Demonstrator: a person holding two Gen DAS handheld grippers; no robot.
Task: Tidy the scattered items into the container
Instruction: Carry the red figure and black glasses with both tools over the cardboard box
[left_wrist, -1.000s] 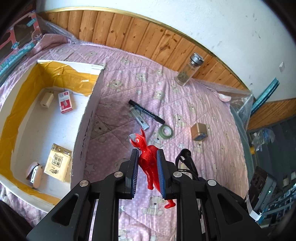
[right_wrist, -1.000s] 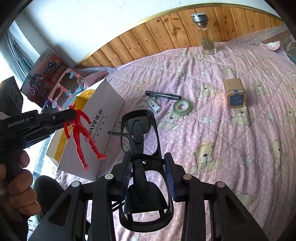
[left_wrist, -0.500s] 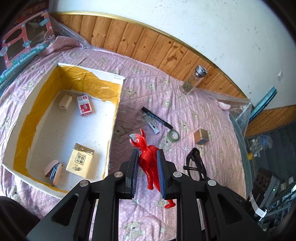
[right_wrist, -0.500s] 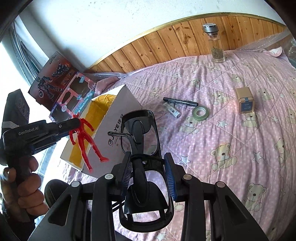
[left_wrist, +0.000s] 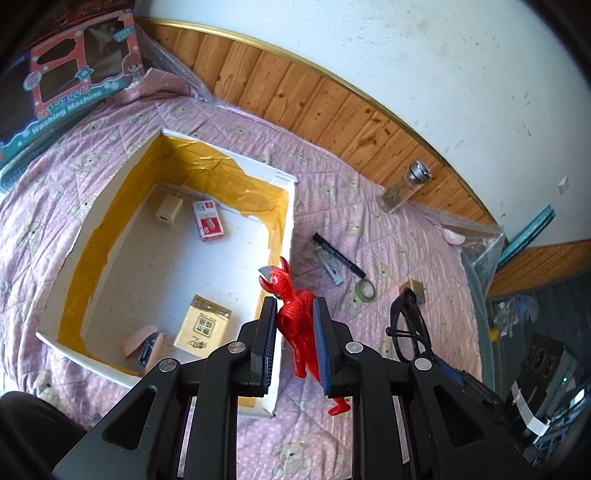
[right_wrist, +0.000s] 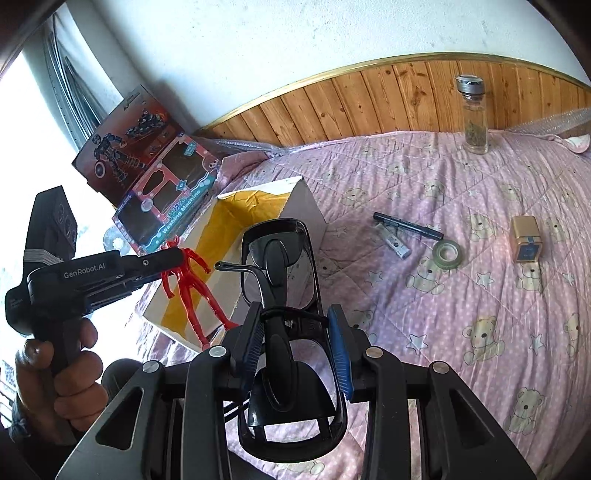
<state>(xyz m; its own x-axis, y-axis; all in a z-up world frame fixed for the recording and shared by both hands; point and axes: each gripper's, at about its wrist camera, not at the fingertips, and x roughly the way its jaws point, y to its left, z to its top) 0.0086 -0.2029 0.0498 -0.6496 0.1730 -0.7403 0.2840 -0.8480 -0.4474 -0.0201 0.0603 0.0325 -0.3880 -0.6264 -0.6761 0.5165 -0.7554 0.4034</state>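
Note:
My left gripper (left_wrist: 294, 300) is shut on a red toy figure (left_wrist: 291, 317), which hangs over the right wall of the white, yellow-lined box (left_wrist: 291, 206). In the right wrist view that left gripper (right_wrist: 177, 256) carries the figure (right_wrist: 192, 288) beside the box (right_wrist: 306, 210). My right gripper (right_wrist: 294, 308) is shut on black sunglasses (right_wrist: 280, 258), held above the bedspread near the box. A marker (right_wrist: 408, 223), a silvery item (right_wrist: 395, 240), a green tape roll (right_wrist: 447, 254), a small tan box (right_wrist: 526, 239) and a glass jar (right_wrist: 474, 118) lie scattered.
Inside the box lie a charger (left_wrist: 169, 213), a red-and-white packet (left_wrist: 208, 221), a tan packet (left_wrist: 203, 326) and a pink stapler (left_wrist: 142, 341). A toy washing-machine carton (left_wrist: 74, 74) leans at the back left. A hand (right_wrist: 66, 376) grips the left tool. Wood panelling runs behind the bed.
Both grippers have moved left towards the box and risen, each keeping its grip. The box has come more fully into view, and the red figure has moved from over the bedspread to over the box's right wall.

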